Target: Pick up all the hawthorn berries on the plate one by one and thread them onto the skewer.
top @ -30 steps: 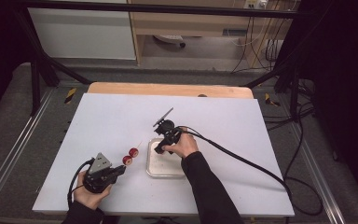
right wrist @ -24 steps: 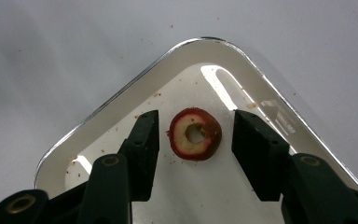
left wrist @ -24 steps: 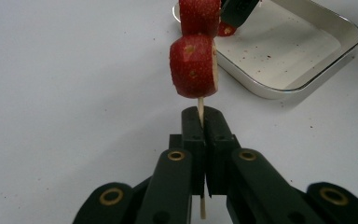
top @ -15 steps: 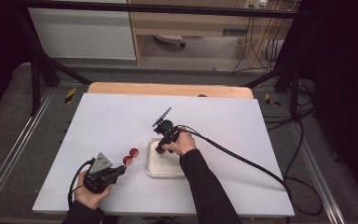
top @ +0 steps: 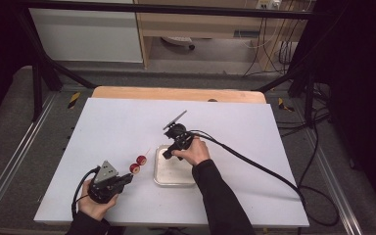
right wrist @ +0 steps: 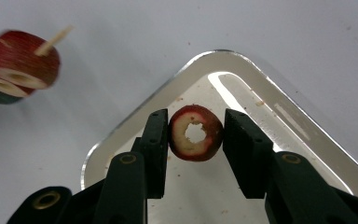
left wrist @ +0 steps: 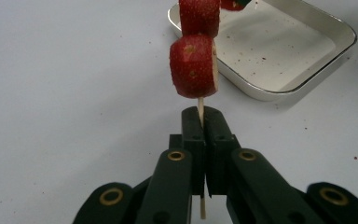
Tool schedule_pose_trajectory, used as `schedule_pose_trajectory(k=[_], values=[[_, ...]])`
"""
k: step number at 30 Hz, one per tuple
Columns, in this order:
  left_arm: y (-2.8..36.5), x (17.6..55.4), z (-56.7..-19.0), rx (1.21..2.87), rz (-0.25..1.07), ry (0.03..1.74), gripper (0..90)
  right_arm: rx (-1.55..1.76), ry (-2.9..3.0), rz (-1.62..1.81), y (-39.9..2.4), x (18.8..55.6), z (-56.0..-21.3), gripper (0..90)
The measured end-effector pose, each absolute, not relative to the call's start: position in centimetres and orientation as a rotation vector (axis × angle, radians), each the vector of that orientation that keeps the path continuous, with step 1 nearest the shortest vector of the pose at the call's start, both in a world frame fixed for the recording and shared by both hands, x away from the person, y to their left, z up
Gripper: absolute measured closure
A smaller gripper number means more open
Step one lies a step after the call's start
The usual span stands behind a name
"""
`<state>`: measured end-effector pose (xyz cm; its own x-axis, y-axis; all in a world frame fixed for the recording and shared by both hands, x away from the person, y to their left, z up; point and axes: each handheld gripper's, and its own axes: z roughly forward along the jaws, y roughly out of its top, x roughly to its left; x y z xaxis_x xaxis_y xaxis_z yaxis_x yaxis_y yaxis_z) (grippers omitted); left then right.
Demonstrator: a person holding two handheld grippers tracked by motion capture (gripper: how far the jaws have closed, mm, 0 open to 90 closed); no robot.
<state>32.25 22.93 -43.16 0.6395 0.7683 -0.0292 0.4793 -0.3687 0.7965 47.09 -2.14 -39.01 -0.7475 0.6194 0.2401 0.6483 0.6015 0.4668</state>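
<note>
My left gripper [top: 127,179] [left wrist: 201,126] is shut on a thin wooden skewer [left wrist: 200,106] that carries two red strawberry pieces [top: 137,164] [left wrist: 193,65]. It holds them low over the white table, left of a small metal tray [top: 176,176] [left wrist: 284,56]. My right gripper [top: 167,155] [right wrist: 195,122] points down over the tray's near-left corner. Its jaws have just been closing and both pads now press on a hollow strawberry slice [right wrist: 182,140] above the tray floor [right wrist: 247,112]. In the right gripper view the skewered pieces [right wrist: 21,70] show at the far left.
The tray holds crumbs and juice specks. A black cable [top: 254,166] runs from the right gripper across the table to its right edge. A wooden board [top: 127,93] borders the table's far side.
The right hand has shifted only slightly over the tray's corner. The left hand and its skewer have kept still.
</note>
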Motion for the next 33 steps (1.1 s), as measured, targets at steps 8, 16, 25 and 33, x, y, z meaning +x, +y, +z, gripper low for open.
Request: schedule_pose_trajectory(k=[8, 16, 25, 33], values=[[22.0, 31.9, -42.9, 2.026, 0.453, 0.956, 88.2, -1.226, -2.528, -1.199, -6.0, 44.6, -37.4, 61.8], [20.3, 31.3, -42.9, 1.997, 0.441, 0.953, 88.2, -1.354, -2.218, -1.571, -9.4, 42.3, -38.5, 61.9], [18.5, 30.6, -42.6, 1.938, 0.415, 0.965, 88.1, -1.426, -1.952, -1.83, -10.7, 41.2, -40.2, 62.0], [16.2, 30.5, -42.2, 1.883, 0.387, 0.981, 88.1, -1.467, -1.809, -2.018, -10.7, 40.6, -41.0, 62.0]])
